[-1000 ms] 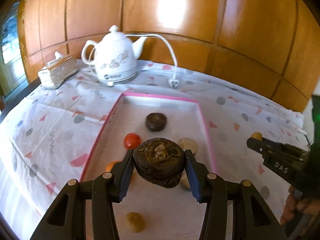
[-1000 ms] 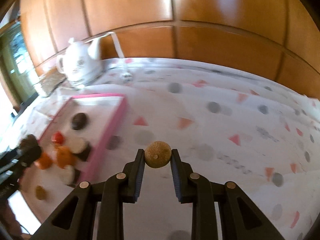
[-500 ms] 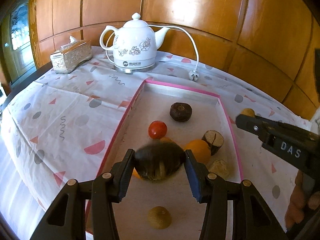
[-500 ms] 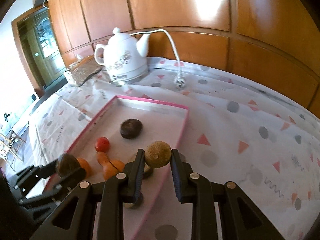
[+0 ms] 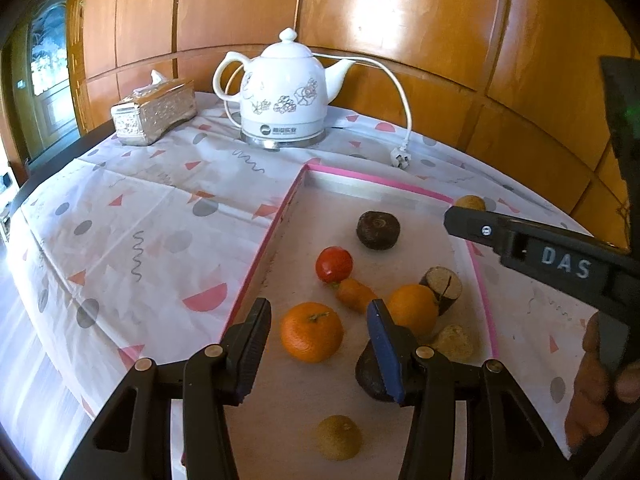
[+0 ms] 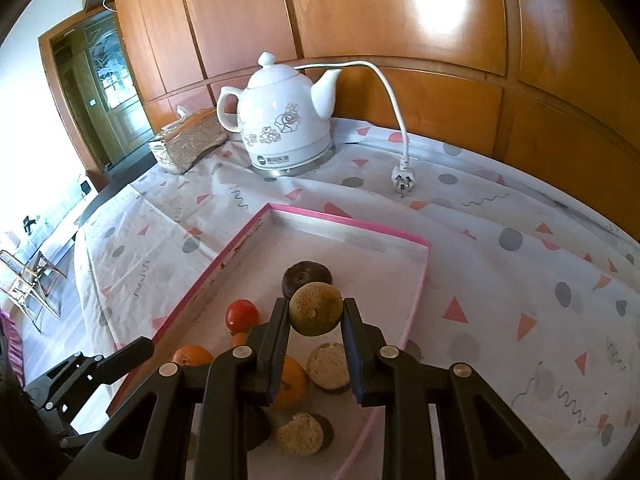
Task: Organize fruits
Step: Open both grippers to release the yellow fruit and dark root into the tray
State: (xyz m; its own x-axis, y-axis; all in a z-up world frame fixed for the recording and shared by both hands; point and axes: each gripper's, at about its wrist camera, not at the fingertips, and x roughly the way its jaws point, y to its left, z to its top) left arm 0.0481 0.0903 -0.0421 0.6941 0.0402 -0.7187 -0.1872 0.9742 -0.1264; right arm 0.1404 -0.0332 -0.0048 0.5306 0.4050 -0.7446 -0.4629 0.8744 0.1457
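My right gripper [image 6: 316,322] pinching brown fruit [image 6: 316,309] over tray [image 6: 352,229]; next lower, release. Left gripper [image 5: 316,354] spread, empty.

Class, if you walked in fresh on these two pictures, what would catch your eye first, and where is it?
Probably the white teapot at the back of the table by the wood panelling. Next, the pink-rimmed tray of fruit, with a bright orange near its front. Lastly, the right gripper shut on a round tan fruit above that tray.
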